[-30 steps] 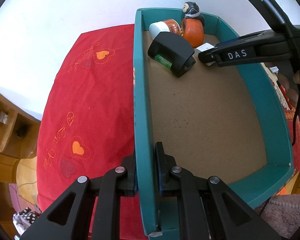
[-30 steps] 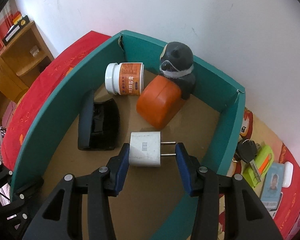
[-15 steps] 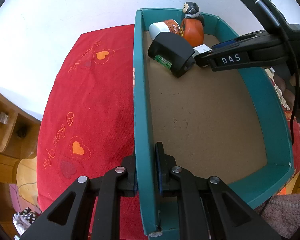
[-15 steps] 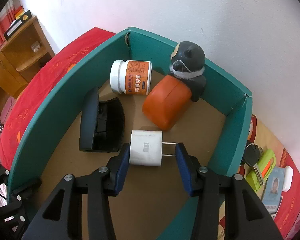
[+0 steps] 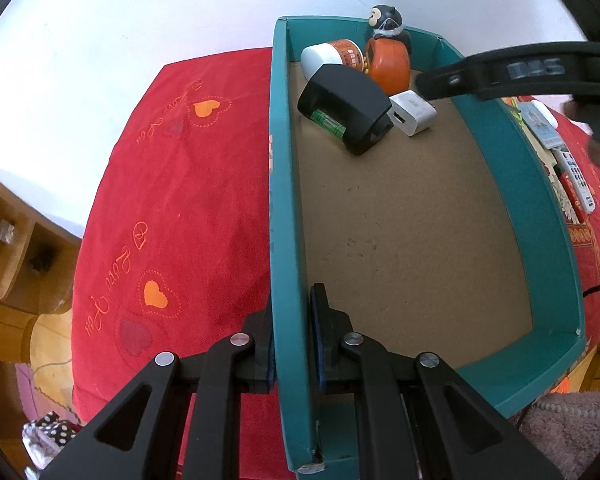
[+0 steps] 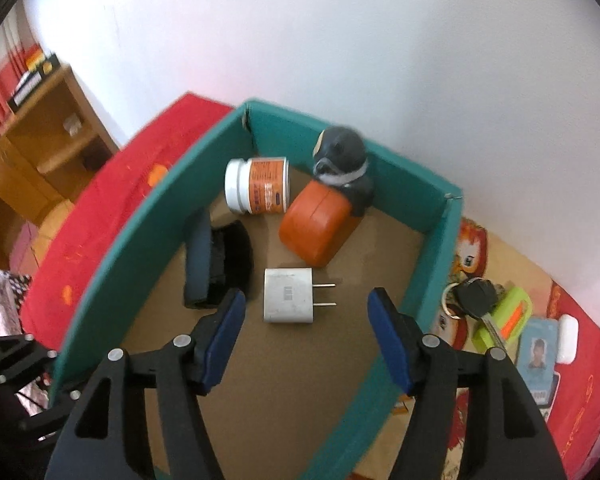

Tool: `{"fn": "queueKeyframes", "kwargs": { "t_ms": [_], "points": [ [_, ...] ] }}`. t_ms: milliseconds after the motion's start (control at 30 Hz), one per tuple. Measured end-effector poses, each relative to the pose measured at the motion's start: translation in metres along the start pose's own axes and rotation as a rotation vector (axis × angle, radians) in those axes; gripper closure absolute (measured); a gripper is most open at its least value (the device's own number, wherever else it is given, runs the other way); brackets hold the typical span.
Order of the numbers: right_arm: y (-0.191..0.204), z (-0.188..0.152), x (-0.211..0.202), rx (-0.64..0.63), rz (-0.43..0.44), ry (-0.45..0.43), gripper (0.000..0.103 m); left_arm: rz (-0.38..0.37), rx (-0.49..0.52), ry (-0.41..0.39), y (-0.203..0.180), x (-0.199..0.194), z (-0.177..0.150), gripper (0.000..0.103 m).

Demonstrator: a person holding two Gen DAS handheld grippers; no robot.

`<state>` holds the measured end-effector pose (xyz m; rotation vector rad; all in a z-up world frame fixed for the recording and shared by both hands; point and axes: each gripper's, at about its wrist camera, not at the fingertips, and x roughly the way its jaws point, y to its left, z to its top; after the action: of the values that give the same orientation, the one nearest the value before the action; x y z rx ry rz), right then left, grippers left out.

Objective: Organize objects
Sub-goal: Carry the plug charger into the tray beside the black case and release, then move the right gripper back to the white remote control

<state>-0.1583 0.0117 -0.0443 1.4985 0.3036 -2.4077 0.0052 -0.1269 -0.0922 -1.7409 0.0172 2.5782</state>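
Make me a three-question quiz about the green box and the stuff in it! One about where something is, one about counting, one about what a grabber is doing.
1. Where is the white charger?
A. on the box floor
B. on the red cloth
C. on the shelf

2. How many things lie inside the green box?
A. two
B. five
C. eight

3. What is the left gripper doing?
A. hanging open
B. holding keys
C. pinching the box wall

Answers: 1 A, it lies flat on the brown floor. 2 B: charger, jar, orange case, penguin, black device. 3 C, its fingers clamp the wall.

White charger flat in teal box
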Motion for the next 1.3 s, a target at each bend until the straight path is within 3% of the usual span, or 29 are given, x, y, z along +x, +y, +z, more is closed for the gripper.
{"fn": "queueKeyframes", "kwargs": {
  "t_ms": [300,600,700,833,1100,1300],
  "points": [
    [-0.031,-0.038,-0.052,0.109,0.015,-0.063,0.038,0.009,0.004,0.002,-0.002,0.003,0.004,0.090],
    [-0.062,-0.081,-0.076,0.204,-0.041,-0.066,0.037,0.013,0.010,0.004,0.000,0.007,0.007,0.090],
    [-0.071,-0.094,-0.079,0.244,-0.050,-0.060,0.036,0.014,0.016,0.003,0.002,0.008,0.013,0.090],
    [-0.086,-0.117,-0.080,0.314,-0.062,-0.064,0.024,0.016,0.028,0.002,0.002,0.009,0.012,0.090],
    [-0.115,-0.160,-0.083,0.475,-0.156,-0.040,0.021,0.006,0.079,-0.004,-0.008,-0.003,-0.002,0.090],
    [-0.138,-0.179,-0.081,0.499,-0.197,-0.019,0.020,0.003,0.075,0.004,-0.008,-0.003,-0.001,0.090]
  ]
}}
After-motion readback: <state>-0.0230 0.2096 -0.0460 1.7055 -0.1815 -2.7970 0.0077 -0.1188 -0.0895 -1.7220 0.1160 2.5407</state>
